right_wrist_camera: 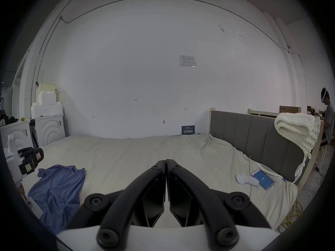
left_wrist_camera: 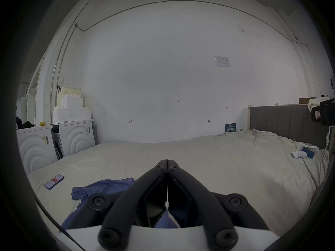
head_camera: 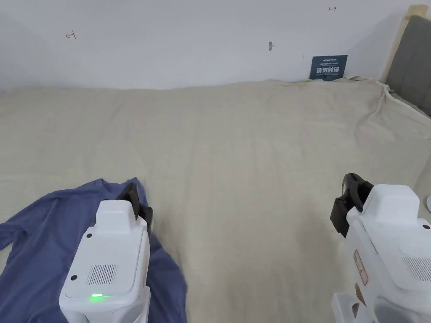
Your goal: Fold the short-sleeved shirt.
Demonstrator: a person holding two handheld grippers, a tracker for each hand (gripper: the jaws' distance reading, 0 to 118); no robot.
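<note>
Lying crumpled at the near left of the bed (head_camera: 252, 138), the shirt (head_camera: 38, 235) is bunched rather than spread, one sleeve trailing toward the left edge. The left gripper (left_wrist_camera: 167, 162) hangs above the shirt's right part, jaws pressed together; a fleck of blue cloth and a white tag show near the jaw roots, but whether cloth is pinched cannot be told. The right gripper (right_wrist_camera: 165, 161) hangs over bare sheet, well apart from the shirt, jaws closed on nothing.

Risks, as judged from here: folding before flattening would lock creases in; a one-sided lift would drag the shirt into a tighter heap; a low pinch could take the loose sheet with the cloth. A phone (left_wrist_camera: 54, 181) lies near the shirt's far left and could be swept off during spreading.
</note>
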